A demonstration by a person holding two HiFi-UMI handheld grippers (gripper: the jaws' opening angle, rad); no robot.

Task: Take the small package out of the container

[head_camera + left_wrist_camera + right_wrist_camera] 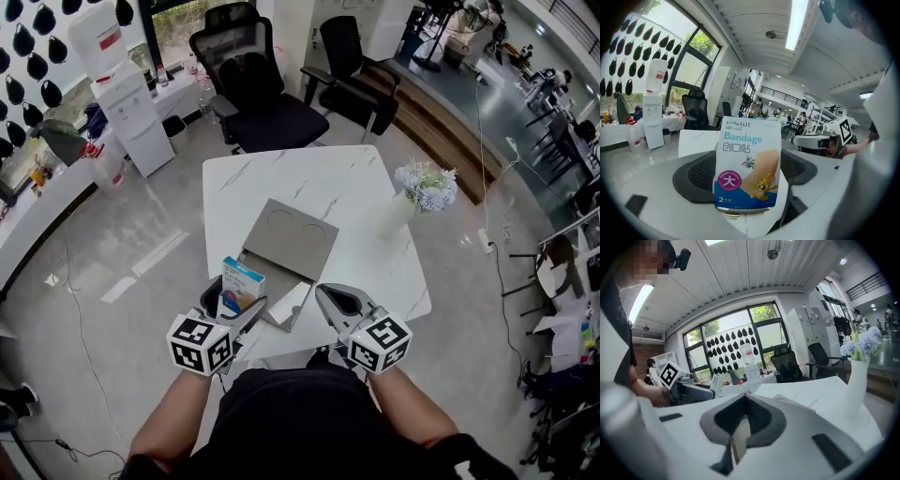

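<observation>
Around the setup: white marble-look counter (281,178), square w/ rounded corners. A slim white vase (398,214) of pale flowers (427,186) stood near its right edge, well apart from the action. Two black mesh office chairs (262,103) sat beyond the far side, and a water dispenser (122,94) off to the left. Nothing was blocking the grippers afaict. The container (291,248) was a flat gray cardboard box, its lid showing two round impressions. The left gripper (246,314) had its jaws clamped on the small package (241,286), a glossy blue-and-white bandage pack held upright, just beside the container's near-left corner. The right gripper (330,298) had its jaws closed w/ nothing in them, near the container's right corner.
</observation>
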